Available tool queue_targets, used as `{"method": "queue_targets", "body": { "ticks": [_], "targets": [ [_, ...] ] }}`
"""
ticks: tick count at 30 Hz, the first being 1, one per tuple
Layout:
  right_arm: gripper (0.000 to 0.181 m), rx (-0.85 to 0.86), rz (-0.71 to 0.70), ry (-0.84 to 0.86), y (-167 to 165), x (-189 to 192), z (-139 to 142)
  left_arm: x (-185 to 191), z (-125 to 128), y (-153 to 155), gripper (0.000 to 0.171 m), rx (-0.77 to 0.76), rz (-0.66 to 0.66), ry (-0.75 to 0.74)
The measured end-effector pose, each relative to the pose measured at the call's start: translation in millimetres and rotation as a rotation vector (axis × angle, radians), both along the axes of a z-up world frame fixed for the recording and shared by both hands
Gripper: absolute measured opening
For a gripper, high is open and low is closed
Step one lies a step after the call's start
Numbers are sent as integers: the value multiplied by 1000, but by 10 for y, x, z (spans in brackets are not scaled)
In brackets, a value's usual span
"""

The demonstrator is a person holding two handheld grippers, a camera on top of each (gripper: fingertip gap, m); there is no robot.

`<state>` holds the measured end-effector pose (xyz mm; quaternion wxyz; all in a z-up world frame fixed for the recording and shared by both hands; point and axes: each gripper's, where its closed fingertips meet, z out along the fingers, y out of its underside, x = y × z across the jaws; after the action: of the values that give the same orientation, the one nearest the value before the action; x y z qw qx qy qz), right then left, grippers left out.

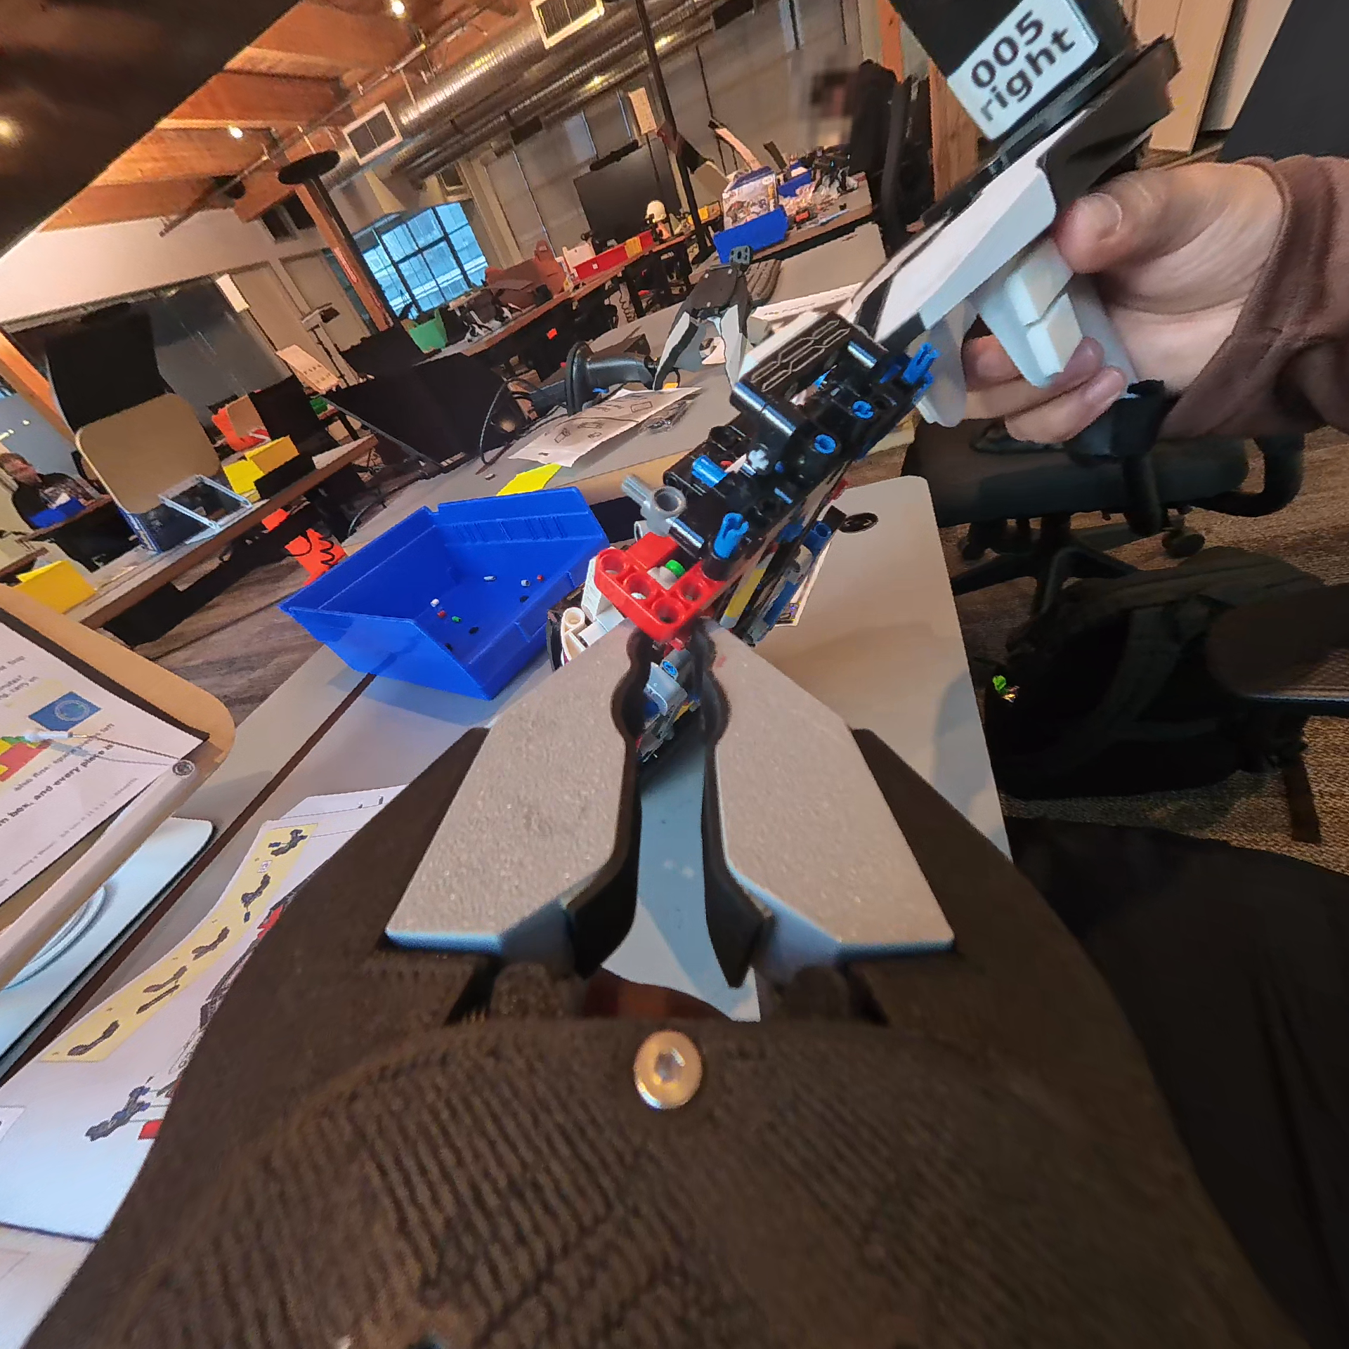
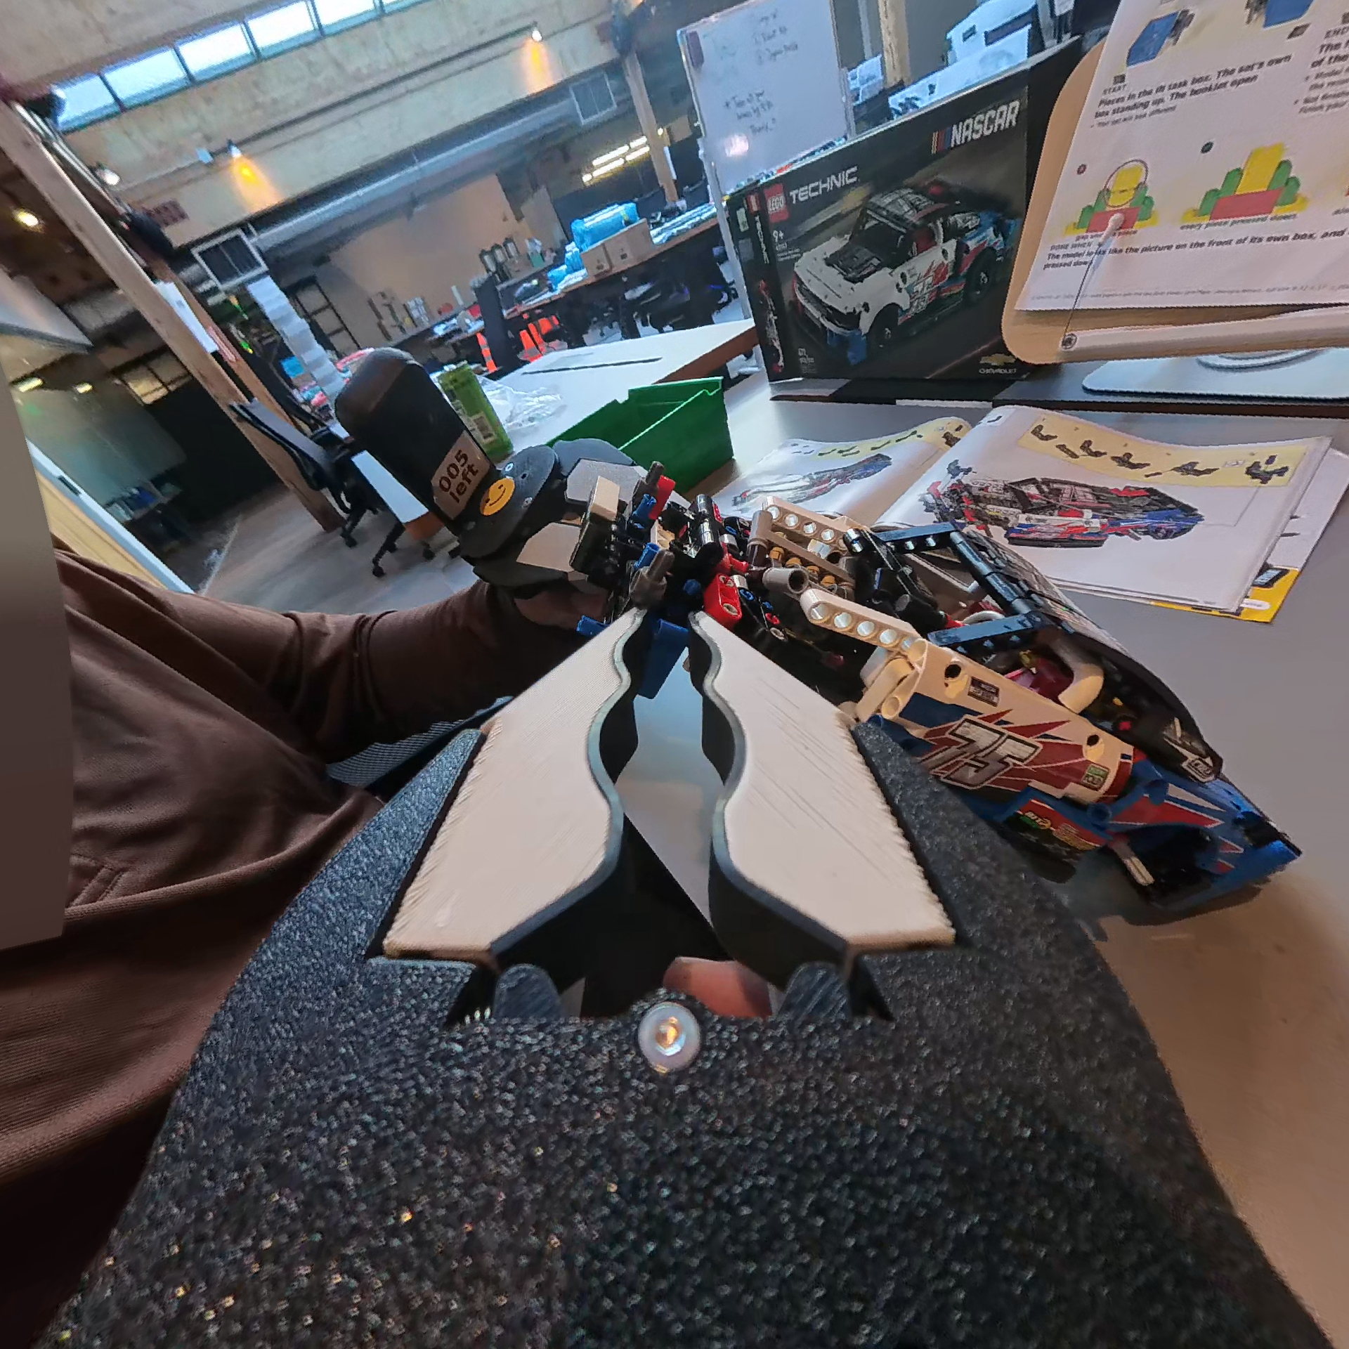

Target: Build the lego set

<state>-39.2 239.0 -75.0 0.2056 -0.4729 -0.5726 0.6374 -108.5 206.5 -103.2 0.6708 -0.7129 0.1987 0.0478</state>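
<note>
Lego race car [image 2: 1022, 701], half built, hangs tilted above the grey desk [image 1: 898, 657], carried between both tongs; its white, blue and red printed side faces the right wrist view, and the open beam work faces upward. Behind it on the desk lie the open instruction booklet [image 2: 1139, 511], the set's box [image 2: 883, 248], a blue parts bin [image 1: 452, 584] with a few loose pins left, and a green bin [image 2: 664, 431]. Left tongs [image 1: 668, 642] are narrowed to a slim gap, pinching the car's end just under a red L-shaped beam [image 1: 657, 587]. Right tongs [image 2: 668, 620] are likewise nearly closed and appear to nip a blue piece at the car's other end, though the contact itself is hidden. My advice: keep both grips steady and level, and rest the car on the desk before pressing any pin home, as the beams may flex.
</note>
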Motion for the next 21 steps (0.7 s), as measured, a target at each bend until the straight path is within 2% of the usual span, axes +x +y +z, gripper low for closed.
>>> {"method": "queue_targets", "body": {
  "ticks": [7, 11, 17, 20, 21],
  "targets": [
    [10, -20, -3, 19, -52, -40, 1, -40, -11, -23, 13, -2, 12, -13],
    [10, -12, 7, 24, -146, -72, -40, -59, -61, -71, 24, -10, 26, -13],
    [10, 1, 40, 8, -412, -92, -257, -95, -244, -242, 33, -41, 63, -52],
    [9, 12, 64, -9, -561, -88, -377, -107, -386, -370, 37, -58, 84, -26],
    [9, 23, 73, -18, -613, -88, -426, -136, -436, -419, 45, -59, 114, -2]
  ]
}}
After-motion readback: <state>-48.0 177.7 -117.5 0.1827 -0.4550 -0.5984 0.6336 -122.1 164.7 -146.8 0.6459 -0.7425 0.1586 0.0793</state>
